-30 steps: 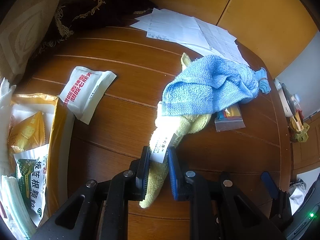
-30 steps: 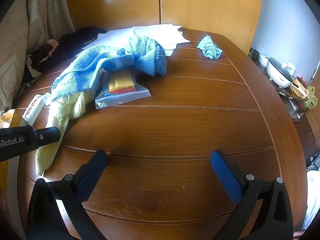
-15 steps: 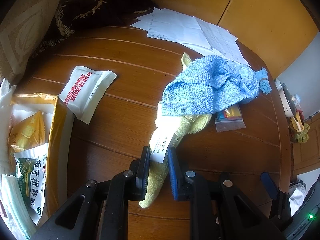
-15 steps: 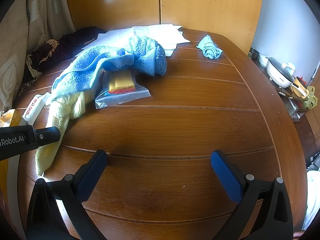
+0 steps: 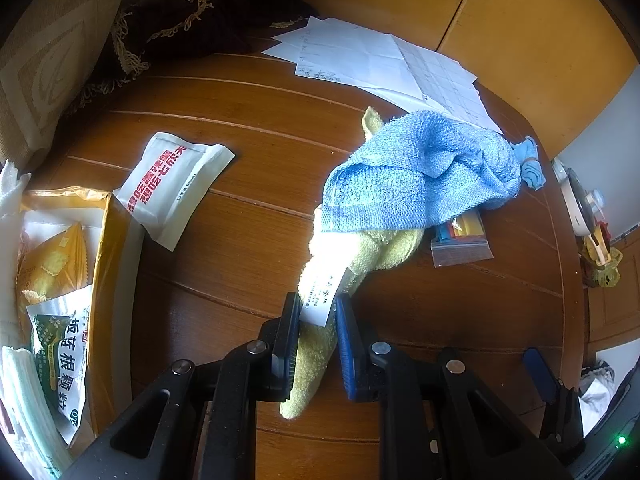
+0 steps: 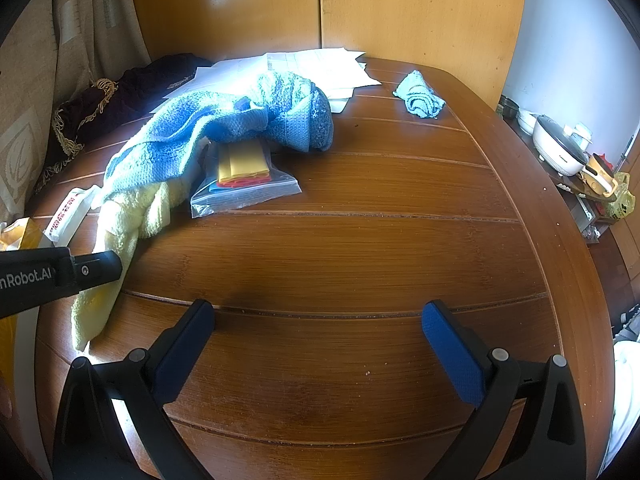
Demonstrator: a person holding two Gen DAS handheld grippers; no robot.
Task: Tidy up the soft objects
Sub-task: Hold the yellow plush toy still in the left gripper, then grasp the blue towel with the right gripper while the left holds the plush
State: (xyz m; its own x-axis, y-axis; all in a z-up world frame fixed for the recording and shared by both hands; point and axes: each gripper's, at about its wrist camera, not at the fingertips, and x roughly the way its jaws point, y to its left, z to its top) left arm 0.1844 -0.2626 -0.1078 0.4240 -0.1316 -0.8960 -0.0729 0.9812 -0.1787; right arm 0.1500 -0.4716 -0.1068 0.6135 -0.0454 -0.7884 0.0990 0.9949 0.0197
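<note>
A pale yellow towel [image 5: 320,344] lies in a rumpled strip on the brown wooden table [image 5: 248,248], its near end pinched between the two blue-padded fingers of the left gripper [image 5: 317,320]. The fingers are nearly together, with only the cloth's thickness between them, and a white care label [image 5: 322,296] sewn to the towel sticks up just beyond the fingertips. The tip of the towel hangs back past the fingers toward the camera.

The far part of the yellow towel is covered by a blue terry towel [image 5: 420,176], which is draped over it in a heap. One edge of the blue towel also overlaps a clear zip bag [image 6: 246,184] holding yellow, red and blue flat pieces. Well apart, near the far edge of the table, sits a small balled-up light blue cloth [image 6: 419,95].

The right gripper [image 6: 318,320] hovers over bare wood nearer the camera, its jaws spread wide and holding nothing.

To the left of the towels lies a white sachet with red print [image 5: 172,188], and beyond it at the table's left side stands an open yellow box [image 5: 100,264] filled with snack packets. White printed papers [image 5: 380,68] are spread along the far side, next to a dark fringed cloth [image 5: 180,24].
</note>
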